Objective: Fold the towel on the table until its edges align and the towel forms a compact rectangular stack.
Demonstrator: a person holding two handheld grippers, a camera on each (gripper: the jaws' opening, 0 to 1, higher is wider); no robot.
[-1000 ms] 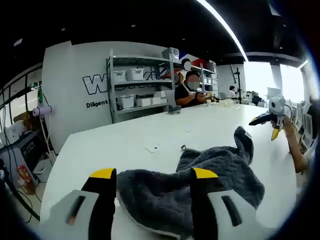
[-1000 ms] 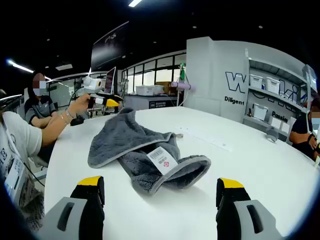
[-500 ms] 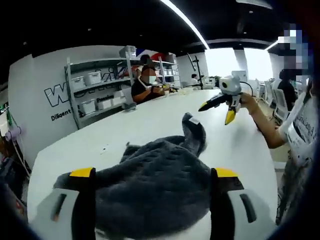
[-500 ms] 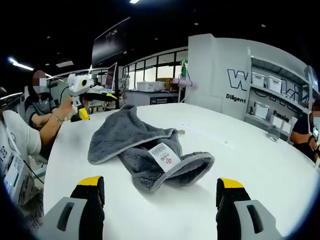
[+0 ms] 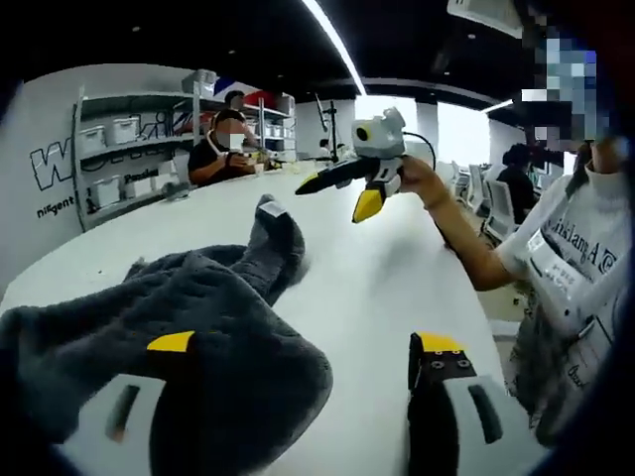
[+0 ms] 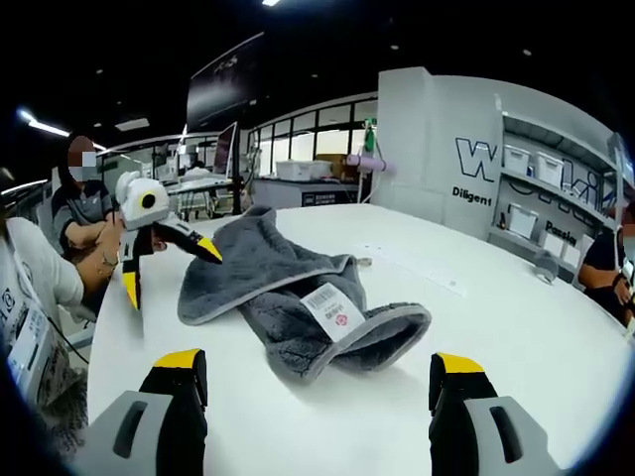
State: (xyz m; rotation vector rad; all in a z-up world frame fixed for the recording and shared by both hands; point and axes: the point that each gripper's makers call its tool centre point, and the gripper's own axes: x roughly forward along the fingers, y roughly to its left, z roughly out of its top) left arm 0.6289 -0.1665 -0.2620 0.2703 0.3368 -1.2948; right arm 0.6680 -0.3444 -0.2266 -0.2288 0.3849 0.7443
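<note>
A dark grey towel (image 6: 283,283) lies crumpled on the white table (image 6: 496,327), with a white label (image 6: 332,309) on its near fold. My right gripper (image 6: 317,362) stands open in front of it, with nothing between its jaws. My left gripper (image 6: 164,263), held in a hand, hovers open at the towel's far left corner. In the left gripper view, the towel (image 5: 149,307) spreads across the left, its near end bulging around the left gripper's (image 5: 304,347) left jaw; the jaws stand wide apart. The right gripper (image 5: 342,188) hangs open above the table (image 5: 367,288) beyond the towel.
A person's arm (image 5: 466,238) and torso are at the table's right edge. Another person (image 5: 223,149) sits at the far end by shelves of white bins (image 5: 119,134). A seated person (image 6: 74,213) is at the left. A small grey object (image 6: 541,266) rests on the table.
The left gripper has come down and nearer to the towel's far corner, and its view has swung right. The right gripper and the towel have stayed put.
</note>
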